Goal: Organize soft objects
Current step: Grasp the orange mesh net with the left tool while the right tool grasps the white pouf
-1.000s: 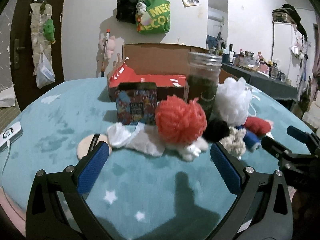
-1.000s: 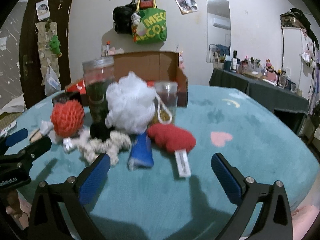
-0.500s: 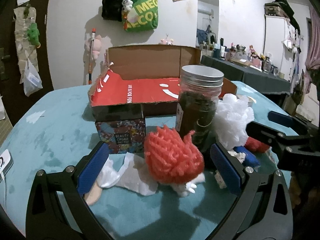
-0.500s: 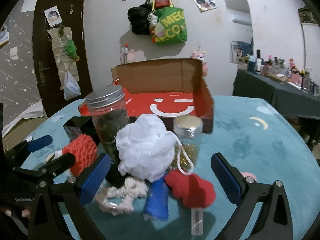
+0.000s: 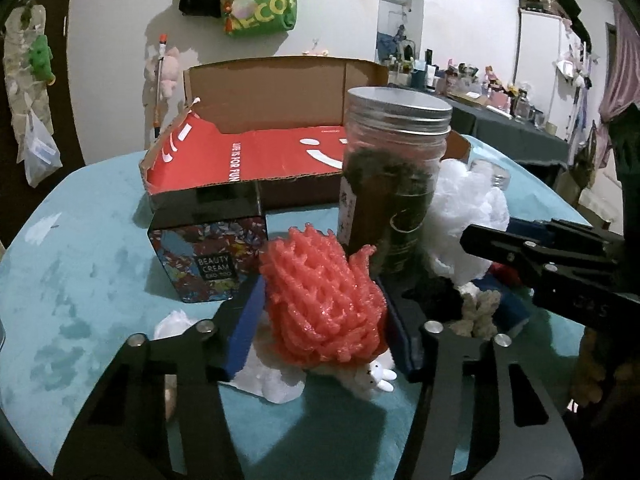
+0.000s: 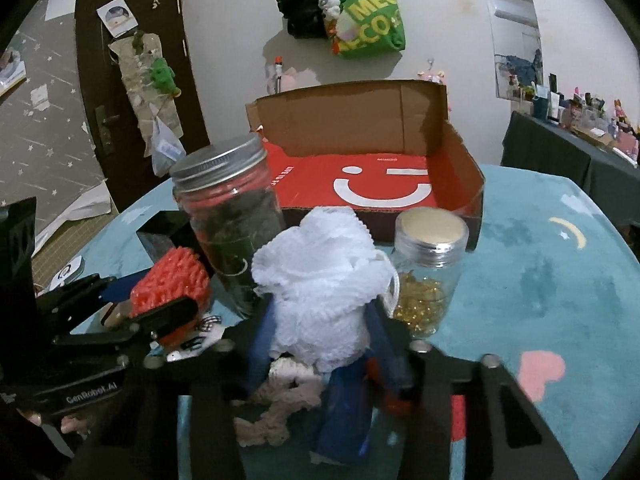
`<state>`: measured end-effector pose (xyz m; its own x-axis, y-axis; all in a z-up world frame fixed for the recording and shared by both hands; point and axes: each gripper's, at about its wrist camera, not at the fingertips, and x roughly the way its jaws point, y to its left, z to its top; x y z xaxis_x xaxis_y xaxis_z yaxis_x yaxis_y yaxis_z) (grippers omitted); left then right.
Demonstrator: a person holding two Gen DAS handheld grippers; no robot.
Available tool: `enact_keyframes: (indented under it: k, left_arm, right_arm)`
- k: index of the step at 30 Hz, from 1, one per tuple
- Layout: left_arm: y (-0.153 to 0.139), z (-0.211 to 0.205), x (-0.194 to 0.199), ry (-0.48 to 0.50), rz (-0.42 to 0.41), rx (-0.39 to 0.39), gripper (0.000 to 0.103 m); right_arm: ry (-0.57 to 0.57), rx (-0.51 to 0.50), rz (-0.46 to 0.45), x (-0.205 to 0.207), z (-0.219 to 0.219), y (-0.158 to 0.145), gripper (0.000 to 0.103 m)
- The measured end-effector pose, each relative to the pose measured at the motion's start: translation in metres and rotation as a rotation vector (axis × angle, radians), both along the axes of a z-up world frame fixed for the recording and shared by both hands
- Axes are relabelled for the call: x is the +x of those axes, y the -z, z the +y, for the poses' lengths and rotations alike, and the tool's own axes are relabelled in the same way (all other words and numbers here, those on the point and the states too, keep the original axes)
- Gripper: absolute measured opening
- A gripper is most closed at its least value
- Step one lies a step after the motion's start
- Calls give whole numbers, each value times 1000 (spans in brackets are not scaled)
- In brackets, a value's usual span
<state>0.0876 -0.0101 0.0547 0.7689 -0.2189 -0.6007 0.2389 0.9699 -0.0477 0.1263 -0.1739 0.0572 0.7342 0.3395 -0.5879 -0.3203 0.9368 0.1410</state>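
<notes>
Left wrist view has the left gripper [image 5: 320,312] with its jaws just drawn in onto the orange mesh sponge [image 5: 320,300], pads pressing its sides where it sits on the teal table [image 5: 80,280] in front of the tall jar [image 5: 394,184]. Right wrist view shows the right gripper [image 6: 320,340] likewise just closed around the white mesh sponge [image 6: 320,280], squeezed between the blue pads beside the small jar [image 6: 428,272]. Both grabs look made, so I'd say the next move is lifting each sponge clear of the jars and carrying it back to the open cardboard box [image 6: 460,168], without tipping the glass.
</notes>
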Motion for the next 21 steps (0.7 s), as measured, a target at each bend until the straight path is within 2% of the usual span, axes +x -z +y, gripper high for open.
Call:
enact_keyframes:
  k: [1,5,21]
  left_arm:
    - [-1,0,-1,3,-2,-1,49]
    - [-3,0,-4,5,-11,-5,46]
    - [-20,6,-25,4,-61,-13,45]
  right_arm:
    - [-1,3,-5,-1,0,0,28]
    - [-2,-7,-19,-7,1,-2,16]
    - [20,-30,-116,-45,-4,-24,11]
